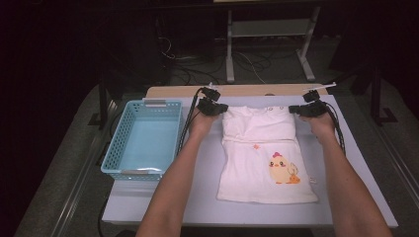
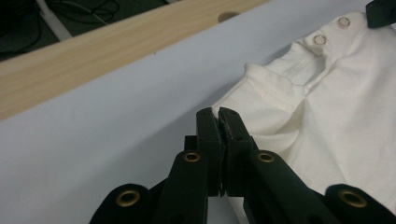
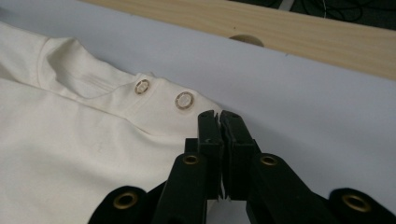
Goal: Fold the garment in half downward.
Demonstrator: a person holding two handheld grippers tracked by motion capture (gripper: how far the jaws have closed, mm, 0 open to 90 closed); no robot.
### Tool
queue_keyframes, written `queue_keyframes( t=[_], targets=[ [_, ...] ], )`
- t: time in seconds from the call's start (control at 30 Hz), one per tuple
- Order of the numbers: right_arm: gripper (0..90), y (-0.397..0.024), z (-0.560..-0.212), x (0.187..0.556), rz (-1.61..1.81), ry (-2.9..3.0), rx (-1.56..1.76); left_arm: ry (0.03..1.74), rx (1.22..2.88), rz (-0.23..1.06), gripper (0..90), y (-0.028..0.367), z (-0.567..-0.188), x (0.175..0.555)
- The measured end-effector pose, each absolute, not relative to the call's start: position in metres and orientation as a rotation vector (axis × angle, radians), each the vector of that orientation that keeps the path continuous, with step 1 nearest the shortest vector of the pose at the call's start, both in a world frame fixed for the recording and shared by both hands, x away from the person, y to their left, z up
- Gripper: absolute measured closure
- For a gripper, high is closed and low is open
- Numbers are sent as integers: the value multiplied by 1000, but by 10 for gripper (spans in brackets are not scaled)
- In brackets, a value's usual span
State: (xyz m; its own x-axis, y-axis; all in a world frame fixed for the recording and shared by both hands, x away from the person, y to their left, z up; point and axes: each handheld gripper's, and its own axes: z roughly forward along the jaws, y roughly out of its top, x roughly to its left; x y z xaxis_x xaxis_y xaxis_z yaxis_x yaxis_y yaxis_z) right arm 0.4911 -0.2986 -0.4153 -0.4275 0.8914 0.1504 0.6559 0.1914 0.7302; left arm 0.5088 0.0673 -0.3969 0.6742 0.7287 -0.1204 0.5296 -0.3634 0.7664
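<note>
From above, the cream shirt (image 1: pixel 264 158) lies face up in the middle of the white table (image 1: pixel 197 197), its chick print (image 1: pixel 284 169) toward five o'clock. My left gripper (image 1: pixel 213 106) sits at the shirt's ten o'clock corner and my right gripper (image 1: pixel 307 109) at its two o'clock corner, one on each shoulder. The blue basket (image 1: pixel 143 140) waits at nine o'clock, well apart from the cloth.

In the left gripper view, my jaws are pressed together at six o'clock with the shoulder edge of the shirt (image 2: pixel 327 121) pinched between the tips. The cloth runs off toward three o'clock, and two snaps (image 2: pixel 331 30) show at one o'clock.

In the right gripper view, my jaws are likewise clamped tight on the shoulder hem of the shirt (image 3: pixel 70 154), just below the two snaps (image 3: pixel 163 93), with the wooden table edge (image 3: pixel 303 37) across twelve o'clock.

I judge this to be the start of a fold: both shoulders gripped, top edge ready to lift. Next I must raise both hands evenly and carry the collar toward six o'clock, keeping the cloth taut so it lands square.
</note>
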Motion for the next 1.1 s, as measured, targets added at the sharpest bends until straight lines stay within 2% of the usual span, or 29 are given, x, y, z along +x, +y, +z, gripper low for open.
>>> queue_keyframes(
  t=[0.13, 0.23, 0.7, 1.1],
  targets=[
    [858, -300, -408, 489, 1113, 2161, 1441, 955, 1998, 260, 870, 66, -387, 505],
    [858, -303, -407, 486, 1115, 2170, 1440, 935, 2036, 276, 870, 64, -383, 499],
    [858, -314, -392, 457, 1211, 2168, 1371, 905, 2010, 239, 870, 77, -375, 474],
    [858, -317, -372, 421, 1276, 2192, 1288, 817, 2011, 205, 869, 86, -365, 440]
  ],
)
